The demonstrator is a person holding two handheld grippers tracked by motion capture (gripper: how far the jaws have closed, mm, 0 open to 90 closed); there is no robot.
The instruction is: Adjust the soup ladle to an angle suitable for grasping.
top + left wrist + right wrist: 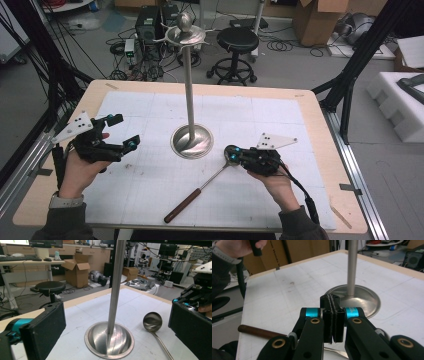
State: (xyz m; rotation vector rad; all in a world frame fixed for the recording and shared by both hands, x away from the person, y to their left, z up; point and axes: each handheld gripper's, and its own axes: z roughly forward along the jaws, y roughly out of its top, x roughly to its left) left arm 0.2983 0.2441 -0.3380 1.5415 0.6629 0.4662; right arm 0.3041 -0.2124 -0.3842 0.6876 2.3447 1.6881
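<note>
Right gripper view: right gripper [333,322], jaws pressed together, pads meeting with nothing visibly between them; held low over the ladle [200,187], above the stem just behind the bowl.

Ladle: steel bowl [152,321] and thin stem, dark wooden handle [258,331]; lies flat on the white gridded mat [150,180], bowl toward the stand, handle toward the table's near edge.

Left gripper [112,142]: jaws wide apart, nothing held, raised at the left of the mat, aimed at the stand.

Stand [190,90]: tall steel pole on a dished round base [192,142], hook ring at top, mid-table, just beyond the bowl.

Risks, as judged: closed jaws cannot take the stem until opened; the thin round stem may roll or slip from the pads; a swinging ladle could knock the pole and tip the stand.
</note>
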